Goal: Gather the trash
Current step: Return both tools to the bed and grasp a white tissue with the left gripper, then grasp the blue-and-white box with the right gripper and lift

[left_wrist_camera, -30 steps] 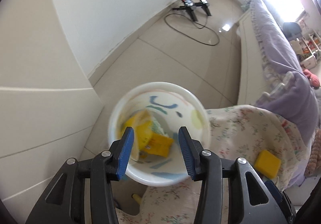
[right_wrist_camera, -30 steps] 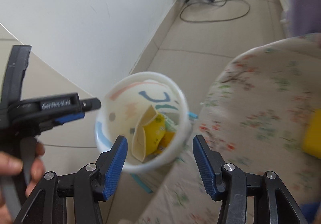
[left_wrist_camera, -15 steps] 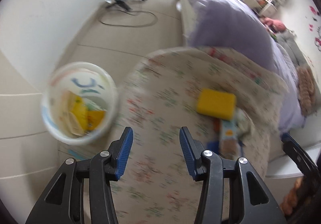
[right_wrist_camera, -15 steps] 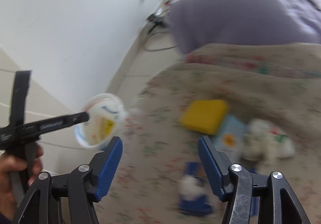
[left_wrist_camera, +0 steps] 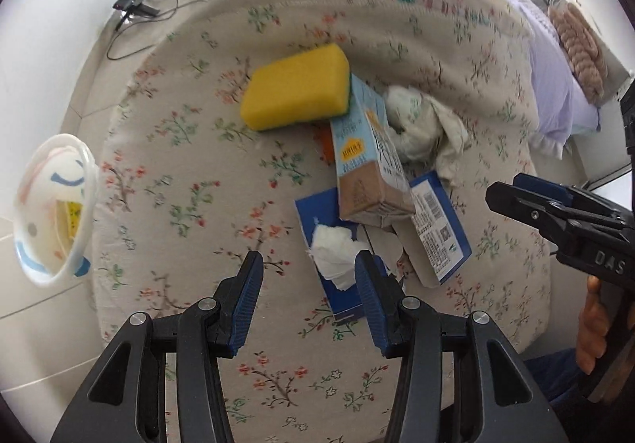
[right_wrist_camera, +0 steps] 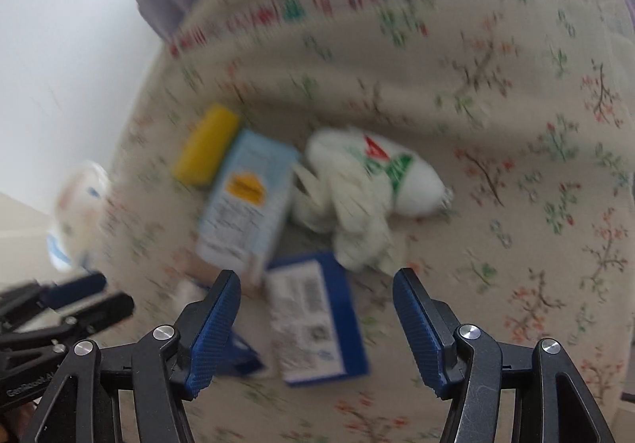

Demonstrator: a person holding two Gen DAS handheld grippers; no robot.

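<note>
On the floral cloth (left_wrist_camera: 190, 173) the sponge (left_wrist_camera: 295, 86) lies behind the carton (left_wrist_camera: 367, 165), touching it; crumpled wrappers (left_wrist_camera: 424, 125) sit right of the carton, a flat box (left_wrist_camera: 432, 225) under its near end, tissue (left_wrist_camera: 333, 250) beside it; the bin (left_wrist_camera: 51, 205) stands off the left edge

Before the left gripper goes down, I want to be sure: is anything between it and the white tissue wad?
Nothing visible. The left gripper is open, and the white tissue wad lies uncovered on the blue packet just ahead.
</note>
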